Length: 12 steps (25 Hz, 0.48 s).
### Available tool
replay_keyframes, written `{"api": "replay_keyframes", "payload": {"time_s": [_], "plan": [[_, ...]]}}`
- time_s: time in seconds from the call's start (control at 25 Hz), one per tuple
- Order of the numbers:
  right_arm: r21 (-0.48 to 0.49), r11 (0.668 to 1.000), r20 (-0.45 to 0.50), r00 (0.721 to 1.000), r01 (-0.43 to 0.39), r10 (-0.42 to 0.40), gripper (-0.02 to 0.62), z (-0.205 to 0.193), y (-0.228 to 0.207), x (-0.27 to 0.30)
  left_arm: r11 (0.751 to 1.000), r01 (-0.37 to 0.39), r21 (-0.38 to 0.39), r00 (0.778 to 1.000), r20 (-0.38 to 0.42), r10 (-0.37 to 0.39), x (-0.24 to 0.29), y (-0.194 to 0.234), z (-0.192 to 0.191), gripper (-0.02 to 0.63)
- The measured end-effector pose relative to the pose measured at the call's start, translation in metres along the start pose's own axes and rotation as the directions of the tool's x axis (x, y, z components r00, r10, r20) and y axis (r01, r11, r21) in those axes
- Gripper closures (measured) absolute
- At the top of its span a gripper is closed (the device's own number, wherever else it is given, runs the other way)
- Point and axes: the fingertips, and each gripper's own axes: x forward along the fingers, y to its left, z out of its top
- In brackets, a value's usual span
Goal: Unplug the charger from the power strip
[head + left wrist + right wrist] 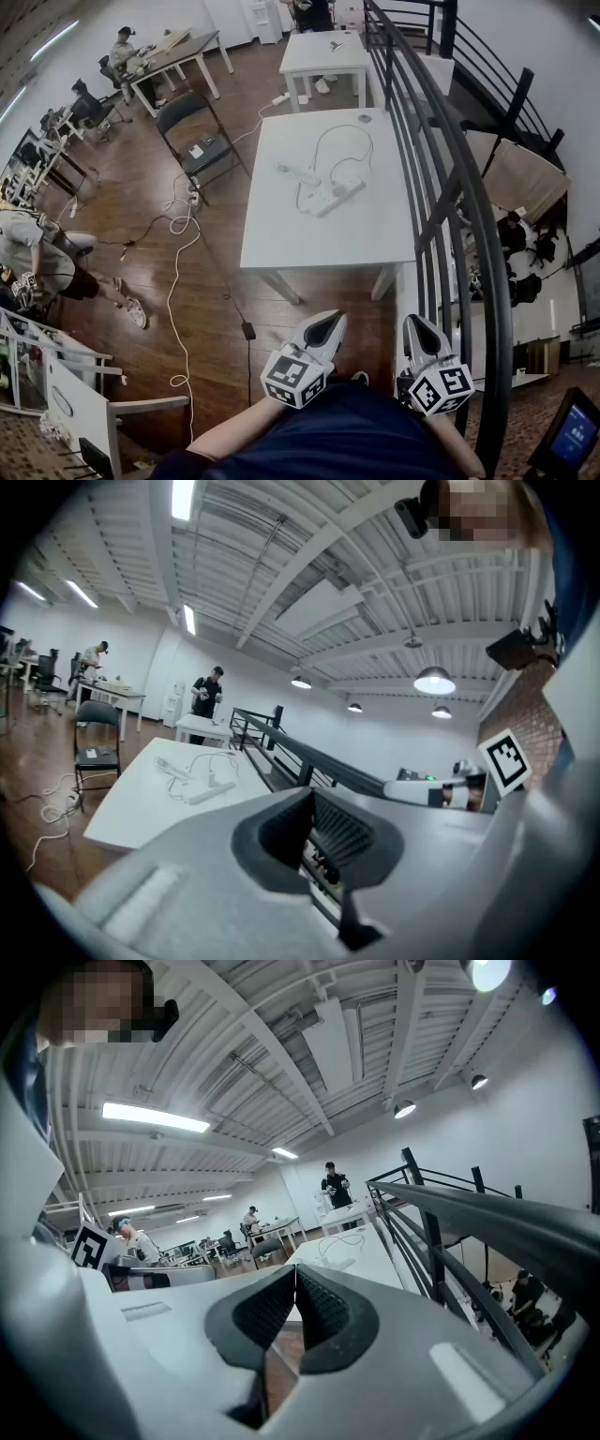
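Observation:
A white power strip (333,198) lies on the white table (281,234) ahead of me in the head view. A small white charger (328,191) seems to stand on it, its thin cable (345,134) looping toward the far edge. In the left gripper view the strip (208,790) and charger (213,779) look small and far off. My left gripper (326,327) and right gripper (415,328) hang side by side well short of the table's near edge. Both are shut and hold nothing. Left gripper (312,834) and right gripper (294,1288) jaws meet pad to pad.
A second white bar-shaped piece (296,173) lies left of the strip, and a small round thing (365,117) sits near the far edge. A black railing (439,187) runs along the table's right. A black chair (195,134) and floor cables (176,281) are at left.

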Motion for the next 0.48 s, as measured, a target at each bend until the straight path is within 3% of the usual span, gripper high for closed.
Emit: {"api": "replay_keyframes", "payload": {"time_s": [0.24, 0.48], "plan": [[-0.002, 1.000, -0.015, 1.000, 0.001, -0.001, 0.583, 0.004, -0.013, 0.027, 0.998, -0.041, -0.048, 0.999, 0.007, 0.042, 0.019, 0.028, 0.003, 0.598], [-0.028, 0.999, -0.024, 0.999, 0.037, -0.038, 0.584, 0.011, -0.030, 0.086, 0.997, 0.005, -0.071, 1.000, 0.017, -0.004, 0.063, 0.079, 0.013, 0.599]]}}
